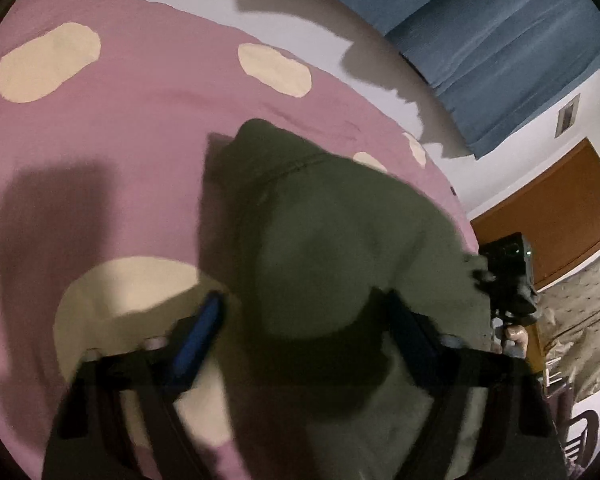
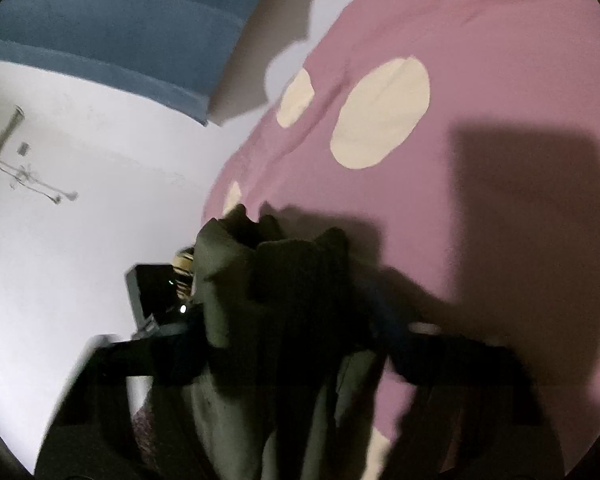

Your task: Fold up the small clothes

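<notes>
An olive green garment (image 1: 340, 220) hangs bunched above a pink bedspread with cream spots (image 1: 140, 120) and casts a shadow on it. My left gripper (image 1: 300, 296) straddles the cloth with wide jaws. Its blue left pad (image 1: 198, 336) shows bare, just beside the fabric. In the right wrist view the same garment (image 2: 228, 264) rises in a wad between the dark fingers of my right gripper (image 2: 288, 308), which is shut on it. The cloth hides both right fingertips. Each view shows the other gripper's body beyond the garment's edge.
The bedspread (image 2: 480, 80) fills most of both views. A blue curtain (image 1: 500, 40) and a white wall (image 2: 80, 220) lie beyond the bed. A brown door (image 1: 560, 208) and a patterned cloth (image 1: 580, 320) sit at the right of the left wrist view.
</notes>
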{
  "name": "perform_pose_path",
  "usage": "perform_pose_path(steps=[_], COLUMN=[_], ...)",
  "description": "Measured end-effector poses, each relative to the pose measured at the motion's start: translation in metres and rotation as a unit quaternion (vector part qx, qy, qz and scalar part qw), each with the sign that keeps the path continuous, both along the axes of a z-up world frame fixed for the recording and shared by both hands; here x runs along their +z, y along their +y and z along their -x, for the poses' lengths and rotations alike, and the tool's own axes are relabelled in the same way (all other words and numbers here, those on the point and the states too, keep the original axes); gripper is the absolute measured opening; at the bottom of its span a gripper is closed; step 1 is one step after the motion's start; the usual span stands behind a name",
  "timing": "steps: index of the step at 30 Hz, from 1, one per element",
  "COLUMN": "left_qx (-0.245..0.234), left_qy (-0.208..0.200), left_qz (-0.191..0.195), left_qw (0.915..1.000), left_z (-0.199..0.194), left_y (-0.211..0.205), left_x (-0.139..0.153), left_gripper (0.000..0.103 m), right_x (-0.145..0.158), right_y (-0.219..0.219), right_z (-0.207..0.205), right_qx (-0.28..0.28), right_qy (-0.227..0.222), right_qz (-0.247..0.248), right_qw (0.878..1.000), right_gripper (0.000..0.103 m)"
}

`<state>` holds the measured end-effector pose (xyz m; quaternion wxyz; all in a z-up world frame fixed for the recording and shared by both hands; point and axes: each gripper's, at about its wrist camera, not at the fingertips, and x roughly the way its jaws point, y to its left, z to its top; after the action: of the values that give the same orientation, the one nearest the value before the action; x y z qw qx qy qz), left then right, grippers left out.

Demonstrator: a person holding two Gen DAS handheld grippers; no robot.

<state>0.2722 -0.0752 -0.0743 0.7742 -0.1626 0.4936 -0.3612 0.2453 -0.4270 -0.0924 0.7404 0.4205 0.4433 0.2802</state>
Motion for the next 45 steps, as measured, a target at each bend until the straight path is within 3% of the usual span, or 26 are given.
perform_pose_path(steps=[2, 9, 25, 39, 45], left_qx=[0.003, 0.003, 0.008, 0.013, 0.030], left_qy=[0.011, -0.006, -0.001, 0.005, -0.010], left_qz=[0.003, -0.009, -0.007, 0.006, -0.026], left_qw=[0.9999, 0.9999, 0.9999, 0.9999, 0.9992], left_z=[-0.004, 0.000, -0.006, -0.009, 0.003], left_y=[0.000, 0.000, -0.002, 0.000, 0.000], left_x=[-0.005, -0.006, -0.008, -0.008, 0.000], left_gripper=[0.055, 0.054, 0.056, 0.067, 0.078], right_x=[-0.008, -0.027, -0.026, -0.028, -0.024], right_y=[0.005, -0.001, -0.003, -0.019, -0.030], right_z=[-0.006, -0.006, 0.000, 0.013, 0.029], right_qx=[0.005, -0.006, -0.014, -0.038, -0.063], right_qy=[0.009, 0.018, 0.014, 0.013, 0.018], right_qz=[0.013, -0.031, -0.050, -0.084, -0.087], right_qw=[1.000, 0.999, 0.999, 0.996, 0.994], right_gripper=[0.030, 0.017, 0.016, 0.023, 0.032])
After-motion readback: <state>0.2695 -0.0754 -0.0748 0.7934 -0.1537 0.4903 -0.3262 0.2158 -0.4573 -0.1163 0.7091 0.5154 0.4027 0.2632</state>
